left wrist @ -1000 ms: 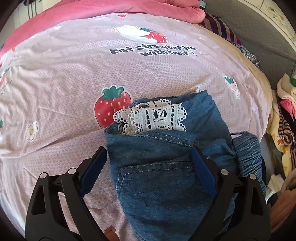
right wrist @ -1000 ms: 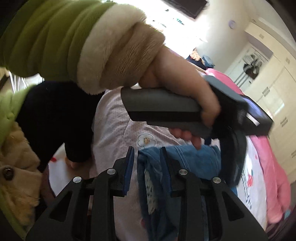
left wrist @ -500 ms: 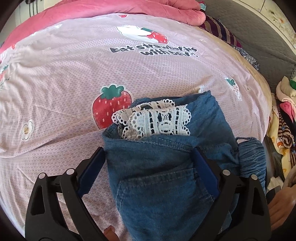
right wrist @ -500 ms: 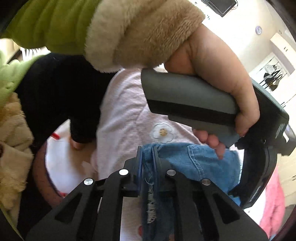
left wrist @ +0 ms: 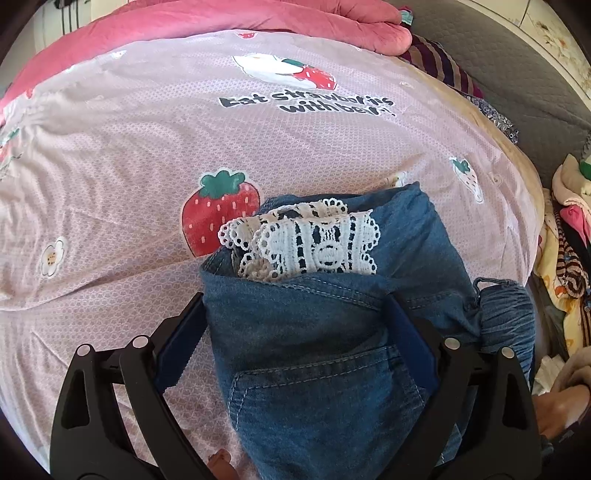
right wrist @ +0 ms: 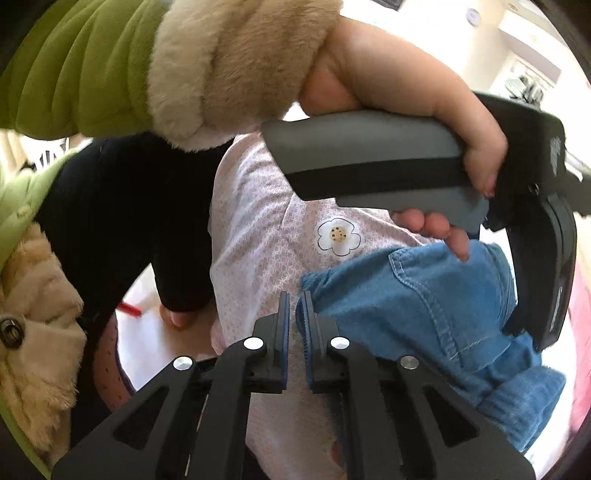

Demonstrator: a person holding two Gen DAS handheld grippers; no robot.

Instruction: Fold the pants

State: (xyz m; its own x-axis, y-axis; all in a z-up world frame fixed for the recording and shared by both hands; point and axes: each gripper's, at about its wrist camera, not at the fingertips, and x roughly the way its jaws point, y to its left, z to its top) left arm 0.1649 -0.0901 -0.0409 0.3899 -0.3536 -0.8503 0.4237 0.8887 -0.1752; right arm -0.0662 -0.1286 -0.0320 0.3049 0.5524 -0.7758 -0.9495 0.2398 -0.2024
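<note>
Folded blue denim pants (left wrist: 314, 350) with white lace trim (left wrist: 314, 243) lie on the pink strawberry bedsheet (left wrist: 147, 147). My left gripper (left wrist: 295, 332) stands wide open and straddles the folded pants, one finger at each side edge. In the right wrist view my right gripper (right wrist: 295, 314) sits at the near edge of the pants (right wrist: 424, 295). Its jaws are opening, a narrow gap shows only sheet between the pads, and the denim edge lies just beside the right finger. A hand in a green, fur-cuffed sleeve (right wrist: 184, 66) holds the left gripper's grey handle (right wrist: 369, 155) above the pants.
A pink quilt (left wrist: 221, 14) lies bunched at the far end of the bed. Striped cloth (left wrist: 439, 62) and a heap of mixed clothes (left wrist: 565, 240) sit off the bed's right side. The person's dark-clad leg (right wrist: 129, 221) stands close to the bed edge.
The right gripper closed on the denim edge half a second ago and has now let it go, jaws slightly apart, sitting a little lower. The left gripper has stayed put.
</note>
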